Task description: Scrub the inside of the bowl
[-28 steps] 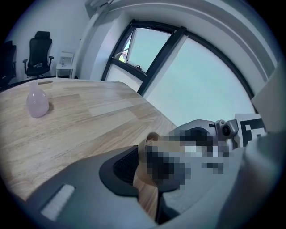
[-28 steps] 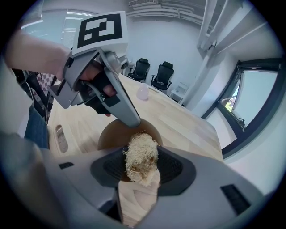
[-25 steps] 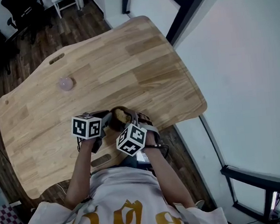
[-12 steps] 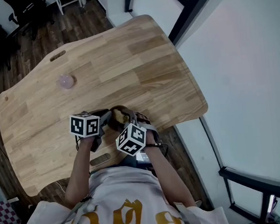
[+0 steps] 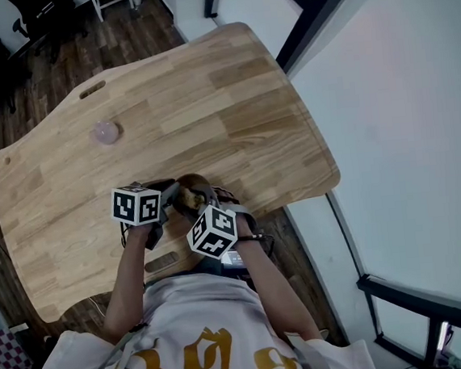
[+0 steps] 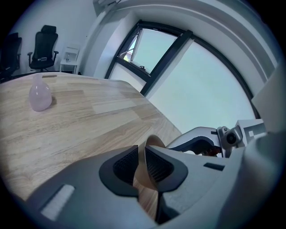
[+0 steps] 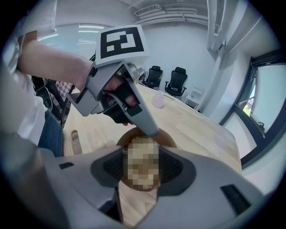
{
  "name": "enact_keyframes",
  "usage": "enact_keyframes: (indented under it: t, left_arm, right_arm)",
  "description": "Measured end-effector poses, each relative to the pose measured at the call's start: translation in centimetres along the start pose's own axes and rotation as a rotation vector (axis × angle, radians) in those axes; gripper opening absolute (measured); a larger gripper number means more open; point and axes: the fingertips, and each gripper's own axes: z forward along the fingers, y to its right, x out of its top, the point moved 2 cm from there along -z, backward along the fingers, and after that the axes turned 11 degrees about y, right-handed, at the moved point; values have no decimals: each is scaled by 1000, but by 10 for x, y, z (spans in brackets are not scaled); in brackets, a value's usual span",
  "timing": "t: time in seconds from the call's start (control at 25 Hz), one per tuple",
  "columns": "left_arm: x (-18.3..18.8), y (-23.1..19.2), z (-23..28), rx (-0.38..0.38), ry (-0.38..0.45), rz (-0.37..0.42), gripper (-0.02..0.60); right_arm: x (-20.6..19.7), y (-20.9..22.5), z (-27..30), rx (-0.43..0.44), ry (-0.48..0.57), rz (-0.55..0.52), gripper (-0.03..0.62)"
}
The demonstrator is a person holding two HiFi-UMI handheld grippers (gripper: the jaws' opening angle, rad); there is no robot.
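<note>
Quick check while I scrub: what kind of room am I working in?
Probably an office or meeting room: a large wooden table, black swivel office chairs by the far wall, and a tall dark-framed window.

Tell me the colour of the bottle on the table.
The bottle is pale pink, clearest in the left gripper view.

The surface (image 5: pixel 232 114) is pale wood in jointed strips, smooth with a soft satin sheen. The bowl (image 7: pixel 168 137) is brown, smooth and matt, wood-like, while the small pink object (image 6: pixel 40 96) is translucent and faintly glossy. The left hand-held gripper (image 6: pixel 142 163) and the right hand-held gripper (image 7: pixel 142 167) are matt grey plastic with dark, finely ribbed pads (image 6: pixel 126 165); the tan scrubbing pad (image 5: pixel 185 197) shows too small to tell its texture.
</note>
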Motion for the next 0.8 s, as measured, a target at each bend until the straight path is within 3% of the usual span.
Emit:
enact_keyframes:
  t: [0.8]
  left_arm:
    - [-1, 0, -4, 4, 2, 15, 43]
  right_arm:
    - [-9, -10, -7, 100, -7, 49, 183]
